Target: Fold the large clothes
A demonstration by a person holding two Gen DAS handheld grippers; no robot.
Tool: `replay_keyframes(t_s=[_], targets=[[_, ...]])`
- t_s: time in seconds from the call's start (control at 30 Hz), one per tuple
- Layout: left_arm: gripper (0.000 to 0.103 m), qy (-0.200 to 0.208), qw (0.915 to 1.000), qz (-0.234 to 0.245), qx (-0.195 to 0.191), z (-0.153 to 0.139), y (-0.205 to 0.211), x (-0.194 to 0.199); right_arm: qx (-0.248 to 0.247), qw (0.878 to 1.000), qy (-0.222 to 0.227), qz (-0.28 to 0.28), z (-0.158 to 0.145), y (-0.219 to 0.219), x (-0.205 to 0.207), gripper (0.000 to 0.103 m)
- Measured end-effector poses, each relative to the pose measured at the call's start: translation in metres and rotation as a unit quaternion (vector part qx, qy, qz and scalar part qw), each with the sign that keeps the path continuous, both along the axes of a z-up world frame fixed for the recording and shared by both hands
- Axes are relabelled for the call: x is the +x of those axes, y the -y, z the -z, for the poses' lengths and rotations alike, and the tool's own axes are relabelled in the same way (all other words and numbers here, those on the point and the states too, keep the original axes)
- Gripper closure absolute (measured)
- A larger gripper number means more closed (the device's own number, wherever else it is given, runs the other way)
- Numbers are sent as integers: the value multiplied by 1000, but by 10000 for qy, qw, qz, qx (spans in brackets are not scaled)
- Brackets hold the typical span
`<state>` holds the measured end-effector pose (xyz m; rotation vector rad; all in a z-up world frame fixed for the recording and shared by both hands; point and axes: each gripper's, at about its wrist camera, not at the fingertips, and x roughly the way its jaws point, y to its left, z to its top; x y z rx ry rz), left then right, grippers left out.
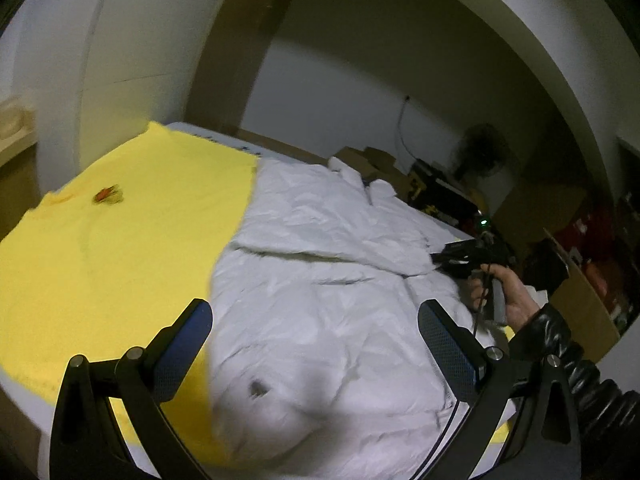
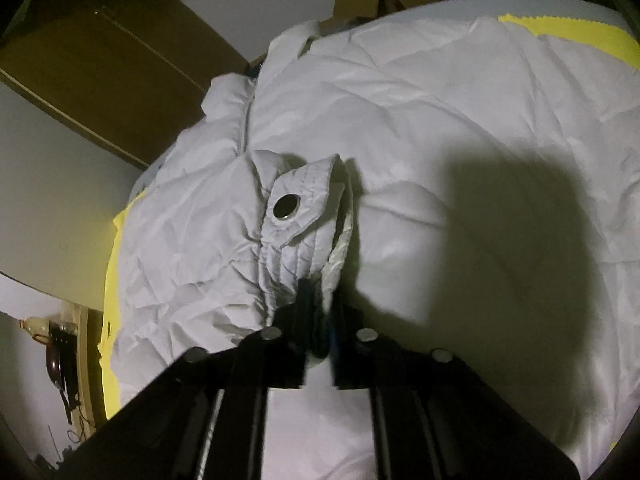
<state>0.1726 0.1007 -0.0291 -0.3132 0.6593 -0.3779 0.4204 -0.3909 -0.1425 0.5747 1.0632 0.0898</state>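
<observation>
We note the yellow cloth (image 1: 120, 248) covering the table, running out toward nine o'clock. The white padded jacket (image 1: 320, 280) lies spread on it, centre to three o'clock. Our left gripper (image 1: 316, 344) hovers above, jaws wide, empty. Our right gripper (image 2: 318, 320), jaws narrow, pinches the sleeve cuff (image 2: 304, 232); its snap button (image 2: 286, 207) at twelve o'clock.

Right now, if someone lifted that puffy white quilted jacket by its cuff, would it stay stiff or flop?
The puffy white quilted jacket would likely flop: it lies creased and rumpled. Its padded look suggests lightness for its bulk. The smooth shell may slide on the yellow cloth.
</observation>
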Motion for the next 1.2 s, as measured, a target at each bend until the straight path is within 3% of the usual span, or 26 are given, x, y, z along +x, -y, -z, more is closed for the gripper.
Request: replay_keyframes(t_s=[0.1, 0.13, 0.2, 0.3, 0.47, 0.6, 0.67, 0.7, 0.8, 0.97, 1.03, 1.2], targets=[[0, -105, 9994, 311, 78, -14, 28, 27, 212, 9993, 91, -283, -1, 3, -10, 57], [0, -140, 9991, 370, 172, -19, 38, 35, 240, 9992, 157, -275, -5, 8, -17, 45], [0, -93, 9976, 493, 468, -30, 68, 56, 111, 9992, 375, -91, -19, 22, -41, 32], [0, -51, 9934, 987, 586, -38, 118, 93, -152, 9961, 826, 287, -44, 46, -90, 30], [0, -379, 9841, 1676, 454, -19, 220, 176, 82, 9853, 1507, 795, -66, 97, -184, 25], [0, -1279, 9738, 1868, 232, 29, 281, 231, -93, 9756, 1509, 1594, -66, 146, -248, 25], [0, -1871, 9602, 2069, -155, 56, 310, 249, 139, 9659, 1552, 2068, -63, 178, -282, 25], [0, -2056, 9554, 2094, -346, 65, 319, 252, 261, 9618, 1568, 2231, -60, 191, -297, 25], [0, -2520, 9300, 2513, -922, 84, 367, 250, 344, 9563, 1629, 2405, -53, 208, -328, 25], [0, -2460, 9160, 3031, -921, 89, 439, 239, 369, 9537, 1468, 2600, -36, 225, -346, 24], [0, -2432, 9110, 3191, -952, 89, 463, 236, 500, 9473, 1436, 2821, -29, 237, -351, 24], [0, -2569, 9076, 3177, -968, 105, 501, 243, 1101, 9253, 1485, 3312, -14, 264, -343, 24]])
